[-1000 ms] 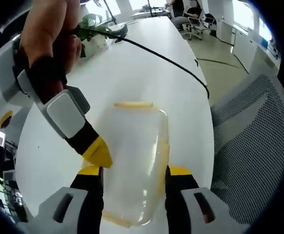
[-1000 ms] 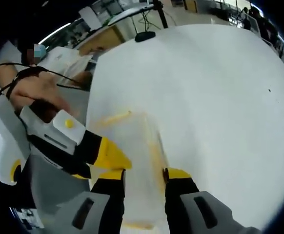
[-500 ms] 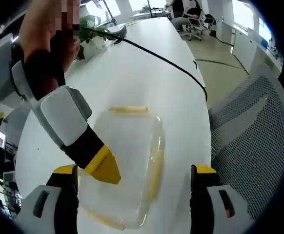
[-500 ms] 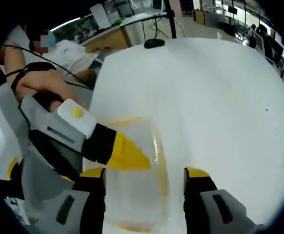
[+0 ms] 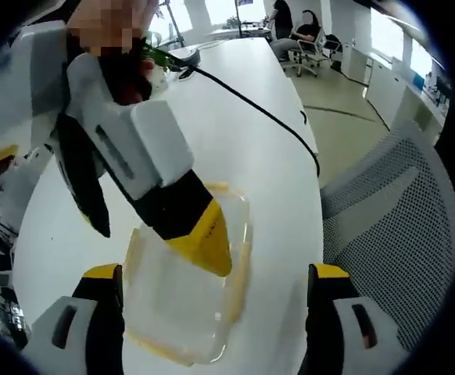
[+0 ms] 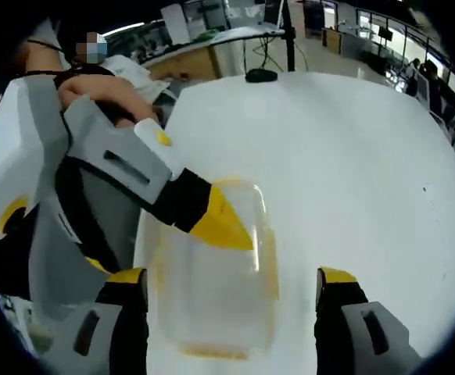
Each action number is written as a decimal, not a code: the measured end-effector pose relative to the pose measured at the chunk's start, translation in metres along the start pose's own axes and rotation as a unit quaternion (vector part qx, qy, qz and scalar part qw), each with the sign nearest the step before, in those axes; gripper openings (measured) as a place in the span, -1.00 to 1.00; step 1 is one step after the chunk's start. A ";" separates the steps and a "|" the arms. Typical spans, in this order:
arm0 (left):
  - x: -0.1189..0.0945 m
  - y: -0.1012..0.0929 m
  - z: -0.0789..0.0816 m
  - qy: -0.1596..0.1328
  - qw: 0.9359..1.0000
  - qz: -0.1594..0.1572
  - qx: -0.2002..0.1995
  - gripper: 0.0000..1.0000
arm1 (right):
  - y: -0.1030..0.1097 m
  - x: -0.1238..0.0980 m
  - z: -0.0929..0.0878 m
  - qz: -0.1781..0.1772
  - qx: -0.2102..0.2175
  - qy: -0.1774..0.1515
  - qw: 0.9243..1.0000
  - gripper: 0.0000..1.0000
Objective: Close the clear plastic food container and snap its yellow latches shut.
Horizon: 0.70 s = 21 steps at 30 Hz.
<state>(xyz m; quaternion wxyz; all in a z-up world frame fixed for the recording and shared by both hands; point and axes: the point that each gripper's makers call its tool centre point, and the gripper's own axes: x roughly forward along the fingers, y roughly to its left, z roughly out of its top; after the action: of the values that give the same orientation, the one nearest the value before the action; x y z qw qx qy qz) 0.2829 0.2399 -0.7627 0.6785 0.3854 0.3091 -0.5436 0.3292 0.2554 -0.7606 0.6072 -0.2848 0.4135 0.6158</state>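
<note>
We see the clear plastic food container (image 5: 184, 301) lying lid-down-closed on the white table (image 5: 235, 133), directly ahead of the left gripper (image 5: 216, 312) and between its two yellow-tipped jaws, which stand spread wide on either side without touching it. We judge the box light, thin-walled and slick, likely to skate on the smooth tabletop and to flex if squeezed at mid-wall, so it is best steadied at its stiffer rim while pressure goes straight down on a yellow latch (image 5: 238, 277) along its edge. In the left gripper view the other tool reaches in from the upper left, its yellow tip over the container's far side; whether it presses on the lid we cannot tell. A black cable (image 5: 259, 109) runs across the table beyond, and a mesh office chair (image 5: 399, 219) stands to the right. In the right gripper view the container (image 6: 216, 289) again sits between the open, empty jaws of the right gripper (image 6: 231, 312), with the left tool's tip resting over its far left corner.
</note>
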 end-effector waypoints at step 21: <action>0.001 0.019 -0.016 0.018 0.999 -0.038 0.000 0.85 | 0.014 -0.002 -0.025 -0.032 -0.008 -0.003 0.999 0.74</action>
<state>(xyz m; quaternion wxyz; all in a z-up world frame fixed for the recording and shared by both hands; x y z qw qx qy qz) 0.3013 0.2551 -0.7681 0.6519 0.3831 0.3354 -0.5619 0.3122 0.2346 -0.7689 0.6254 -0.3011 0.3971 0.6004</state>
